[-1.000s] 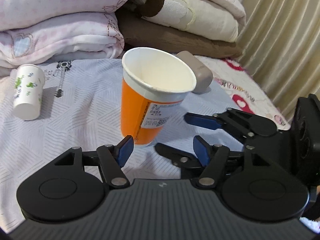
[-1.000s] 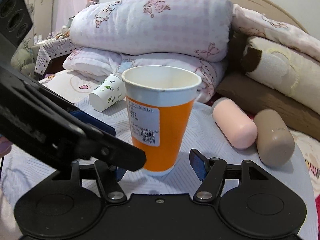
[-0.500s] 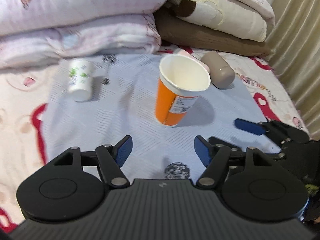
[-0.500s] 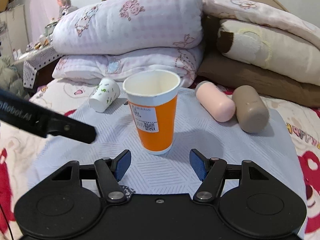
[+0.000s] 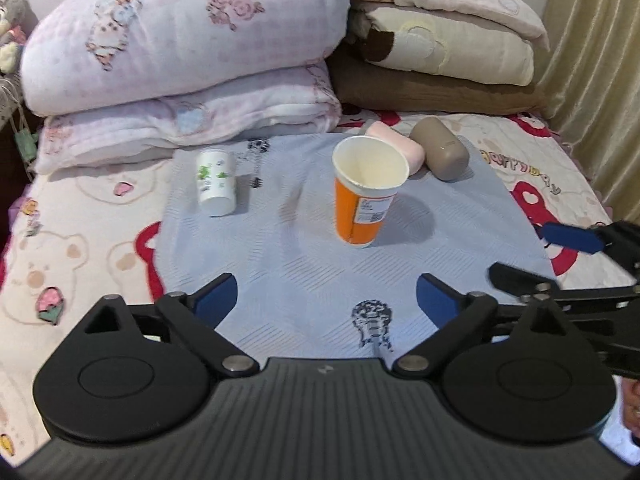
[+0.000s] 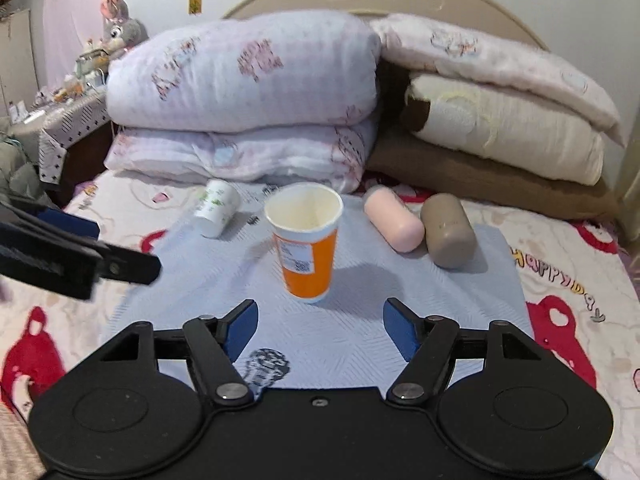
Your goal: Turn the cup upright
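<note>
1. Both grippers have pulled back since a second ago: the orange cup (image 5: 366,196) was right at the fingertips then, now it sits well ahead of both and looks smaller in each view.
2. Orange cup (image 6: 306,246) stands upright, mouth up, on the blue cloth (image 5: 280,264) spread over the bed, nothing touching it. White label faces the cameras.
3. Left gripper (image 5: 326,300): jaws spread wide, empty, cup at 12 o'clock, well apart.
4. Right gripper (image 6: 320,322): jaws spread wide, empty, cup at 12 o'clock, near but not touching.
5. Each gripper shows in the other's view: right one at 3 o'clock in the left view, left one at 9 o'clock in the right view.
6. White cup (image 5: 216,188) with green print lies on its side at 10 o'clock of the orange cup.
7. Pink bottle (image 6: 394,220) and tan bottle (image 6: 448,232) lie side by side, touching, at 2 o'clock of the orange cup.
8. Folded quilts (image 6: 248,80) stacked behind, at 12 o'clock.
</note>
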### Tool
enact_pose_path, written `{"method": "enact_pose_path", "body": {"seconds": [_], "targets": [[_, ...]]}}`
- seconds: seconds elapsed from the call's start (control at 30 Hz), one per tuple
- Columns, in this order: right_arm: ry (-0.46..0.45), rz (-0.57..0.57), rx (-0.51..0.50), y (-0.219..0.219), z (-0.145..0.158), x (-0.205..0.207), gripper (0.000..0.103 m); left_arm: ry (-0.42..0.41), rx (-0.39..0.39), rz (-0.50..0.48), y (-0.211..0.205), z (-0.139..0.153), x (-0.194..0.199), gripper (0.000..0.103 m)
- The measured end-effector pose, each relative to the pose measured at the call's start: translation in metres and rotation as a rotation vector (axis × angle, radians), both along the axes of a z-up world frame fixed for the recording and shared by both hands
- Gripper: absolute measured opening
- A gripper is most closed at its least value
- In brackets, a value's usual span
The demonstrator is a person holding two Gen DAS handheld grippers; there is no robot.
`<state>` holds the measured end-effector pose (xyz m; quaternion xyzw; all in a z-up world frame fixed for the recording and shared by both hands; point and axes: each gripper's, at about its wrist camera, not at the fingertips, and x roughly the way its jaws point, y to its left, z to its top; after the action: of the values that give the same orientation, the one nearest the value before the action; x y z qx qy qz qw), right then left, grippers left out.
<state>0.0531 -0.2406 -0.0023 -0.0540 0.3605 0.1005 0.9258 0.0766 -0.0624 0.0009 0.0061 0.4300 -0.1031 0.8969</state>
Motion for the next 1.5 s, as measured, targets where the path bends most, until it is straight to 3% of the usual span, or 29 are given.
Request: {"method": "enact_pose_path", "body": {"seconds": [0.13, 0.4, 0.47, 0.53, 1.5], "targets": [[-0.018, -0.003, -0.011, 0.007, 0.022, -0.018, 0.084, -0.009, 0.015, 0.006, 0.008, 0.012, -0.018, 0.100], [0.005, -0.013, -0.003, 0.019, 0.051, -0.047, 0.088, -0.030, 0.018, 0.085, 0.039, 0.020, -0.047, 0.102], [0.036, -0.054, -0.003, 0.023, 0.054, -0.050, 0.098, -0.029, 0.017, 0.105, 0.045, 0.021, -0.049, 0.102], [0.069, -0.067, 0.010, 0.027, 0.055, -0.053, 0.098, -0.037, 0.010, 0.101, 0.051, 0.021, -0.050, 0.102], [0.112, -0.141, -0.020, 0.029, 0.045, -0.059, 0.098, -0.009, 0.084, 0.104, 0.054, 0.019, -0.059, 0.102]]}}
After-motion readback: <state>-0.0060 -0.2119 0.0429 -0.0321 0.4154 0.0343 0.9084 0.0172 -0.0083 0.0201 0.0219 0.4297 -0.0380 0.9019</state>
